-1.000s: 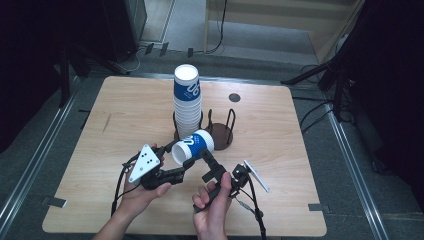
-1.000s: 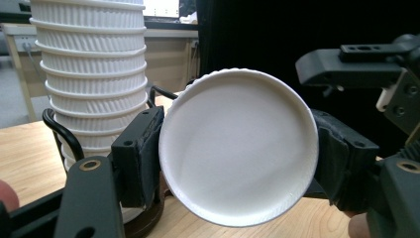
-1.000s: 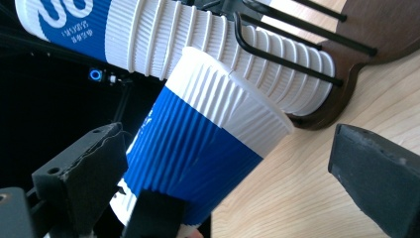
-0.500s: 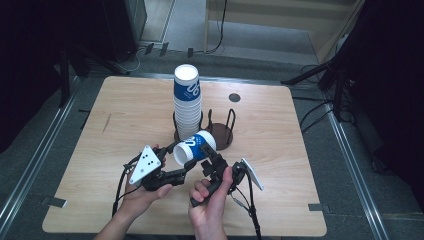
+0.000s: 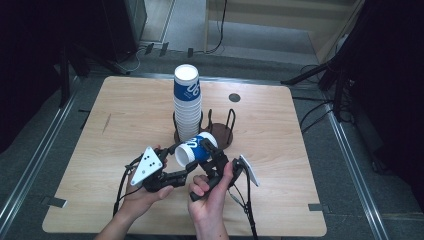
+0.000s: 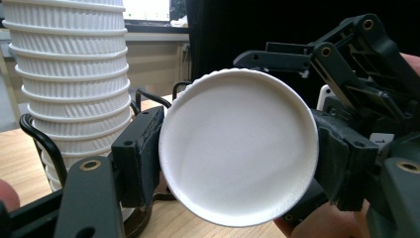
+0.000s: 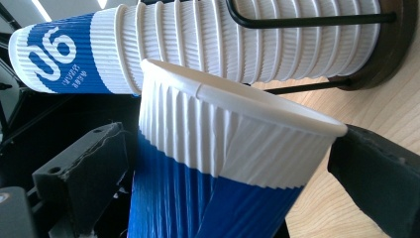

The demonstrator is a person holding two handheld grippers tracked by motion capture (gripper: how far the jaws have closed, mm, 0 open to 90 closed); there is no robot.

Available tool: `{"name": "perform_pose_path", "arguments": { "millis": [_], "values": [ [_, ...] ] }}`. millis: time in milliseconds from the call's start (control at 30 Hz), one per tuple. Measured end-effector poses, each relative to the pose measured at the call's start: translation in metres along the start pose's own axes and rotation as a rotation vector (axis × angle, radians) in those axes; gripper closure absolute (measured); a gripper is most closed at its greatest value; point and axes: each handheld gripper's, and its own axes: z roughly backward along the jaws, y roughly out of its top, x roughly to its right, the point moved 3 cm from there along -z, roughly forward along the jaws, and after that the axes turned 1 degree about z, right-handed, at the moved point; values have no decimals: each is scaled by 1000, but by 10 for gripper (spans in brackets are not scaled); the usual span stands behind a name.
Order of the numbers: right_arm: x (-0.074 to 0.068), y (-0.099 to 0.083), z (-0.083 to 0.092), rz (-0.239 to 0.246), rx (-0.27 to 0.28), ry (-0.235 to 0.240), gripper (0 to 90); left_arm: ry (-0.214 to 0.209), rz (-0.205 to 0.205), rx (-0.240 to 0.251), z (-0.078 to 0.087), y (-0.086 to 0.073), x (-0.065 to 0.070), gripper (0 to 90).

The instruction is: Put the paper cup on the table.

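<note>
so my left tool (image 5: 186, 169) was clamped on the blue-and-white cup (image 5: 196, 149), held sideways at the frame's lower middle, just before the cup stack (image 5: 187, 102). my right tool (image 5: 216, 159) bracketed that cup; whether it pressed, i couldn't tell.

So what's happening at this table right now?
A person works with two hand-held grippers over a wooden table. The left gripper is shut on the bottom end of a blue-and-white paper cup, holding it on its side in the air. The right gripper has its jaws either side of the cup near the rim; whether they press on it is unclear. Behind stands a tall stack of cups in a wire holder.
</note>
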Motion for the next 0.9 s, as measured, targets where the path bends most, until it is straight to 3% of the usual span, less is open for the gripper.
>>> {"name": "perform_pose_path", "arguments": {
  "millis": [900],
  "values": [
    [2,4,-8,-75,-26,38,66,-13,-17,3,0,0,2,295]
  ]
}}
